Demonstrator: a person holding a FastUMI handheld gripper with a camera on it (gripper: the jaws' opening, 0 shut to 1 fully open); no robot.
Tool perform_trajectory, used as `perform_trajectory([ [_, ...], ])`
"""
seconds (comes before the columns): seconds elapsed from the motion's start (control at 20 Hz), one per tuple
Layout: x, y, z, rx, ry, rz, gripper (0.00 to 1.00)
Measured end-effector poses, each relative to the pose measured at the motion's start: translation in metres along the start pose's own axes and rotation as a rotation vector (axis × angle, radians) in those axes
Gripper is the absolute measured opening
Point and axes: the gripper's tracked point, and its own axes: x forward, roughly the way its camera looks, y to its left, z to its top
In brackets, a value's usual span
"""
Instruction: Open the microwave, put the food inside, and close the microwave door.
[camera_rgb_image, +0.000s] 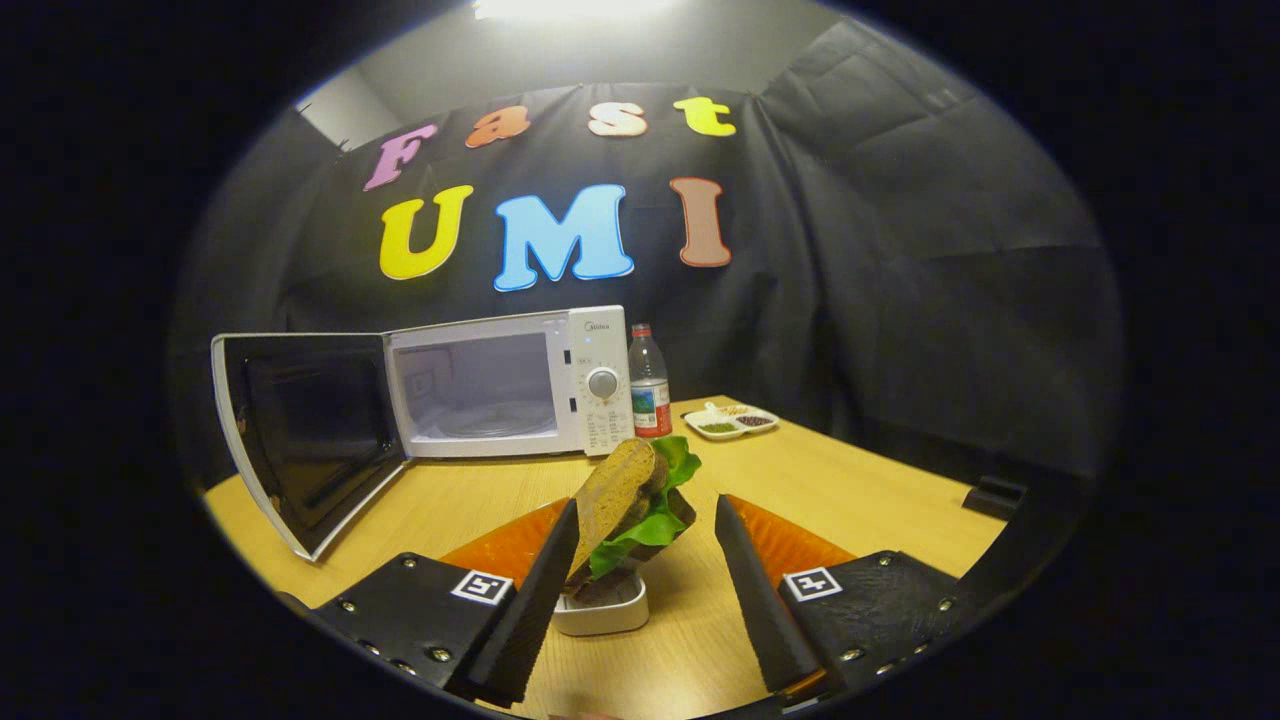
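Observation:
A white microwave (590, 385) stands at the back of the wooden table (860, 490), its door (310, 440) swung wide to the left and its lit cavity (475, 385) showing a glass turntable. The food is a brown-bread sandwich (615, 490) with green lettuce (655, 525), standing tilted in a small white dish (605, 612). My gripper (646, 503) is open, with the sandwich between its fingers. The sandwich lies close against the left finger (545, 580), and a gap separates it from the right finger (750, 580).
A plastic bottle (649, 385) with a red cap stands just right of the microwave. Beyond it a white divided plate (735, 422) holds small portions. A small dark object (995, 495) sits at the table's right edge.

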Motion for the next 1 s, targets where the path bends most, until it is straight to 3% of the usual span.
perform_trajectory([
  [0.1, 0.009, -0.001, -0.009, 0.120, 0.045, 0.044, 0.87],
  [0.35, 0.040, 0.008, -0.022, 0.245, 0.119, 0.105, 0.87],
  [0.45, 0.050, 0.012, -0.027, 0.293, 0.154, 0.132, 0.69],
  [0.55, 0.052, 0.015, -0.018, 0.338, 0.159, 0.156, 0.41],
  [0.6, 0.054, 0.014, -0.017, 0.353, 0.162, 0.151, 0.38],
  [0.65, 0.051, 0.013, -0.015, 0.334, 0.159, 0.133, 0.28],
  [1.0, 0.029, 0.024, 0.015, 0.147, 0.070, 0.068, 0.28],
])
